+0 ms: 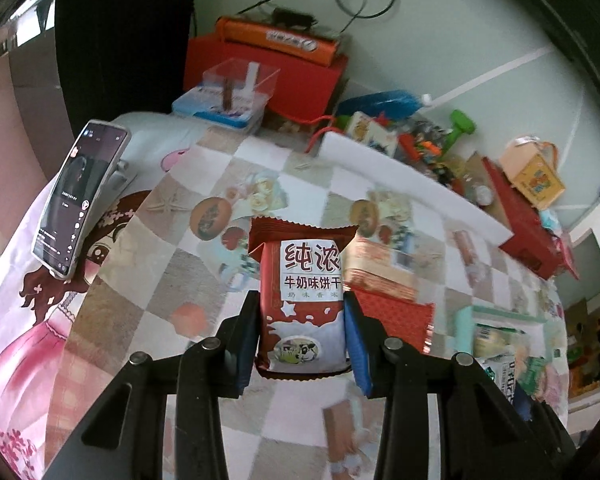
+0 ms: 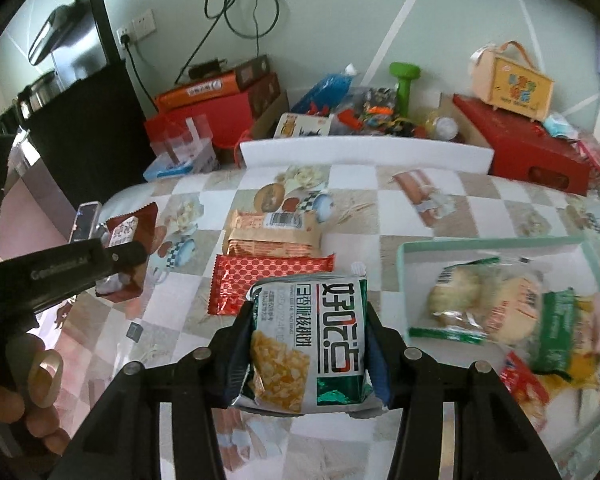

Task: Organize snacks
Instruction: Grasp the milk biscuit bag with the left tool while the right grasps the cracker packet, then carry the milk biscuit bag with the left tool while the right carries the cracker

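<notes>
My left gripper [image 1: 303, 312] is shut on a dark red and white milk biscuit pack [image 1: 304, 300], held above the chequered tablecloth. The same pack [image 2: 126, 232] and the left gripper [image 2: 120, 256] show at the left of the right wrist view. My right gripper [image 2: 306, 320] is shut on a green and white walnut cake pack [image 2: 308, 340], lifted off the table. An orange wafer pack [image 2: 274, 232] and a red patterned pack [image 2: 272, 280] lie on the cloth just beyond it. A mint green tray [image 2: 404, 280] at the right holds several snack packs [image 2: 500, 312].
A phone [image 1: 80, 196] leans on a stand at the left. A white foam strip [image 2: 364, 152] lines the table's back, with red boxes [image 2: 516, 148], a green dumbbell [image 2: 404, 84], a toy case [image 2: 512, 80] and a clear box [image 1: 228, 92] behind it. A person's hand [image 2: 28, 384] holds the left tool.
</notes>
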